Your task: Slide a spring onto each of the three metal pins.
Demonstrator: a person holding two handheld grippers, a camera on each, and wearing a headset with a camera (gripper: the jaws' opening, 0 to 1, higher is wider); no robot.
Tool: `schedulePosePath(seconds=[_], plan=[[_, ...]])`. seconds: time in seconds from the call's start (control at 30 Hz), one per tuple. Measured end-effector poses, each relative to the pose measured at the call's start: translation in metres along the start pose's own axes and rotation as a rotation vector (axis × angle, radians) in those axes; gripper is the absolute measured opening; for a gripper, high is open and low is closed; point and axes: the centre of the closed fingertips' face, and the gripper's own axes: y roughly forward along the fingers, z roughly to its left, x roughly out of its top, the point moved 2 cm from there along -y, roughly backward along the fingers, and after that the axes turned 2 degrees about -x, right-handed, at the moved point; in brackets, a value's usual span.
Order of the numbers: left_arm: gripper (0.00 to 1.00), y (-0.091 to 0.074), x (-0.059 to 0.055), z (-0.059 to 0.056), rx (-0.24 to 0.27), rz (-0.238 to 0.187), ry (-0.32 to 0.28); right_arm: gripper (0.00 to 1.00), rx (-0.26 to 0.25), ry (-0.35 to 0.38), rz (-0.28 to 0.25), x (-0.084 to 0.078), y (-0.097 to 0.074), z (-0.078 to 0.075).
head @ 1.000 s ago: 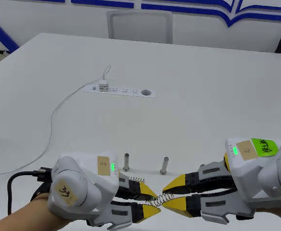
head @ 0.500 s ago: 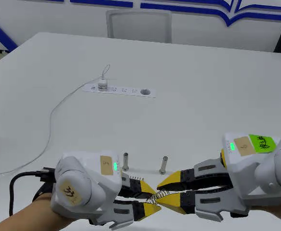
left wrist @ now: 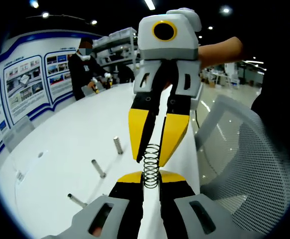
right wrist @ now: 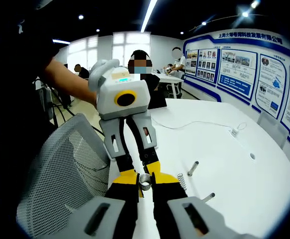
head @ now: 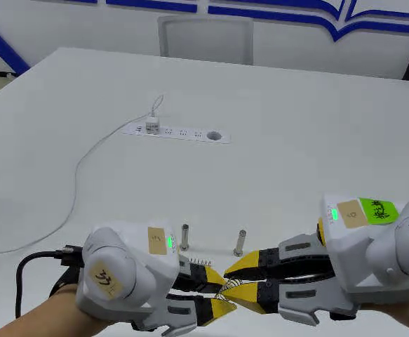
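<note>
A small metal spring (head: 232, 287) hangs just above the table's near edge, between my two grippers. My left gripper (head: 223, 298) is shut on one end of it. My right gripper (head: 231, 283) faces the left one tip to tip, its yellow jaws drawn in on the other end. In the left gripper view the spring (left wrist: 151, 167) runs from my own jaws up into the right gripper (left wrist: 151, 160). Three pins (left wrist: 118, 145) (left wrist: 98, 169) (left wrist: 76, 200) stand bare on the table. Two of them (head: 185, 236) (head: 240, 242) stand just beyond the grippers. A second spring (head: 199, 262) lies near them.
A white power strip (head: 178, 131) with a white cable lies mid-table. A black cable (head: 32, 265) trails from the left gripper. A grey chair (head: 205, 38) stands behind the table's far edge. A mesh chair (right wrist: 70, 164) is close behind me. People stand in the background.
The right gripper's jaws have narrowed from a wide gap onto the spring's end. Both grippers have drawn slightly closer together.
</note>
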Motion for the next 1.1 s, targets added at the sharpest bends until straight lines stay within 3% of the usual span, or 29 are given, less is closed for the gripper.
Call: schedulePosePath(seconds=[0.2, 0.4, 0.5, 0.8, 1.1], plan=[[0.11, -0.002, -0.001, 0.0, -0.014, -0.003, -0.015, 0.1, -0.007, 0.014, 0.005, -0.001, -0.001, 0.0], [0.15, -0.004, 0.001, 0.002, 0.006, -0.025, -0.029, 0.1, -0.027, 0.011, -0.003, 0.002, -0.002, -0.003], [0.2, -0.006, -0.002, 0.007, 0.033, -0.009, -0.025, 0.1, -0.038, 0.005, 0.0, 0.003, -0.003, -0.007], [0.34, -0.01, -0.004, 0.017, 0.078, -0.019, -0.049, 0.1, -0.069, 0.003, 0.005, 0.003, -0.008, -0.018], [0.58, -0.019, -0.012, 0.031, 0.165, -0.009, -0.044, 0.1, -0.095, 0.008, 0.02, -0.002, -0.007, -0.025]])
